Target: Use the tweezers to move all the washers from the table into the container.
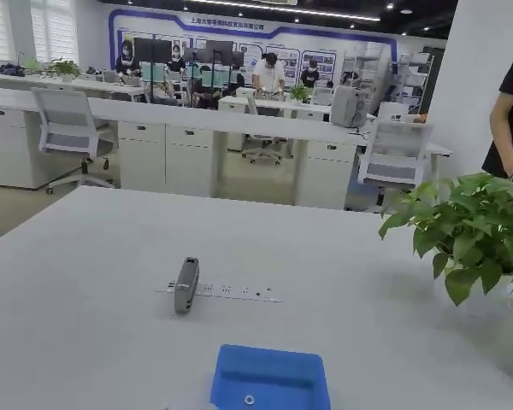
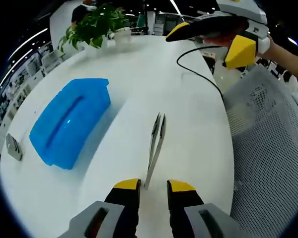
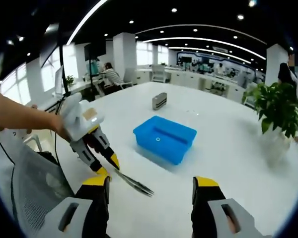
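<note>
A washer (image 1: pixel 249 399) lies inside the blue container (image 1: pixel 274 366) on the white table (image 1: pixel 85 299)

Premises are presenting as an open-plan office. White desks (image 1: pixel 188 115) and swivel chairs (image 1: pixel 68 128) are standing in rows. People (image 1: pixel 269 75) are working at monitors (image 1: pixel 150 49). A blue wall board (image 1: pixel 227 30) is hanging behind, and light strips (image 3: pixel 203 26) are running overhead.

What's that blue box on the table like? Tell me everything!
The blue box is a rectangular tub with an open top, and it looks like smooth plastic. It sits flat and upright on the white table, with nothing touching its outside. One small washer lies on its floor.
</note>
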Demonstrator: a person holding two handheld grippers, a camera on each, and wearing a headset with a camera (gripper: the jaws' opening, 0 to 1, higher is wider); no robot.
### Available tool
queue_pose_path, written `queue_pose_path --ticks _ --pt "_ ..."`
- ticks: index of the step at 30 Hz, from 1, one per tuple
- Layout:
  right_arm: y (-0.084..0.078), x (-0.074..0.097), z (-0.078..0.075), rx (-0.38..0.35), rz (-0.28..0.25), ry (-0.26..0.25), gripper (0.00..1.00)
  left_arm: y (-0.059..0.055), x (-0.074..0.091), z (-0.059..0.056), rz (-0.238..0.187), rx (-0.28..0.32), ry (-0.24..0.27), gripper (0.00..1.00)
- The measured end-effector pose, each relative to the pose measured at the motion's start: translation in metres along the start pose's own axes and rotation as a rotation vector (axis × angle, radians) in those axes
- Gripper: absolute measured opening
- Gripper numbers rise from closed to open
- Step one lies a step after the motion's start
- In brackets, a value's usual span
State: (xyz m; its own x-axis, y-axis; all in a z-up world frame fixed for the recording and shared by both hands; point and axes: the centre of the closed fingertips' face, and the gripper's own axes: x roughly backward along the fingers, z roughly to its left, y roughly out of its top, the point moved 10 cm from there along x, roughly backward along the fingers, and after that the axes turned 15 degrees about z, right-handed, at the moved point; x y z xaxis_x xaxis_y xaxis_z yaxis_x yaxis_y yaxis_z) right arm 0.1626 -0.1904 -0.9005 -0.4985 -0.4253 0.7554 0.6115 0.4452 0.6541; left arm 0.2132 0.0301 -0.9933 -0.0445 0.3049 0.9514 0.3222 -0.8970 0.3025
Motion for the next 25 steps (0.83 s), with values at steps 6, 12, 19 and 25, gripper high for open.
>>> queue_pose_path --ticks 6,12,19,25 --pt "-0.008 0.018 -0.007 -0.078 -0.103 -0.104 0.95 -0.018 0.022 0.001 -0.099 0.184 0.017 0.27" --pt "-0.02 0.024 -0.015 -0.131 -0.119 -0.134 0.99 -0.047 0.06 -0.014 -0.296 0.405 0.03 0.42" --pt "-0.026 0.023 -0.017 -0.15 -0.114 -0.155 0.99 -0.083 0.11 -0.048 -0.44 0.564 0.172 0.57" --pt "-0.028 0.024 -0.019 -0.144 -0.109 -0.167 0.99 -0.113 0.153 -0.074 -0.559 0.733 0.333 0.81"
